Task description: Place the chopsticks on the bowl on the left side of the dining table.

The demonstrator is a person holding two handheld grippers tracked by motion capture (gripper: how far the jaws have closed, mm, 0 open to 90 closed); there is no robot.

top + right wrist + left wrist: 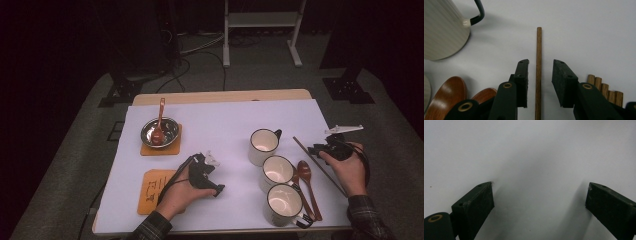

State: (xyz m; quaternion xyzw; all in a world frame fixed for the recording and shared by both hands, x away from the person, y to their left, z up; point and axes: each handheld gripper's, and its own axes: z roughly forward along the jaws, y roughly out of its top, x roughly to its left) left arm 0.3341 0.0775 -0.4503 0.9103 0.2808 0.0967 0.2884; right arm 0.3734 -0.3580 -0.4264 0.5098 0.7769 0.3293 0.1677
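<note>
The nearest mug (pixel 283 204) stands at the front edge of the table, with two more mugs behind it in a diagonal row, so three in all, handles turned right. Two wooden spoons (pixel 306 185) lie beside the row, bowls pointing away, probably one waiting for each place still to be laid.

The right gripper (pixel 320 150) hovers low over the right edge of the sheet (pixel 225 120). In the right gripper view a single chopstick (pixel 538 72) lies lengthwise between its jaws, which stand narrowly apart with a gap on each side, so nothing is pinched; this looks like lining up for a pick. Five more stick ends (pixel 605 88) show just beside the right jaw, six chopsticks counted, though more may be hidden.

The left gripper (pixel 212 172) rests mid-table, jaws wide over bare sheet, holding nothing, seemingly parked out of the way. A bare coaster (pixel 155 192) lies under that wrist, likely awaiting a setting.

Farther off, a second coaster (pixel 145 149) bears the one metal bowl (pixel 167 131) with a third spoon (pixel 159 127) standing in it: apparently a finished place.
</note>
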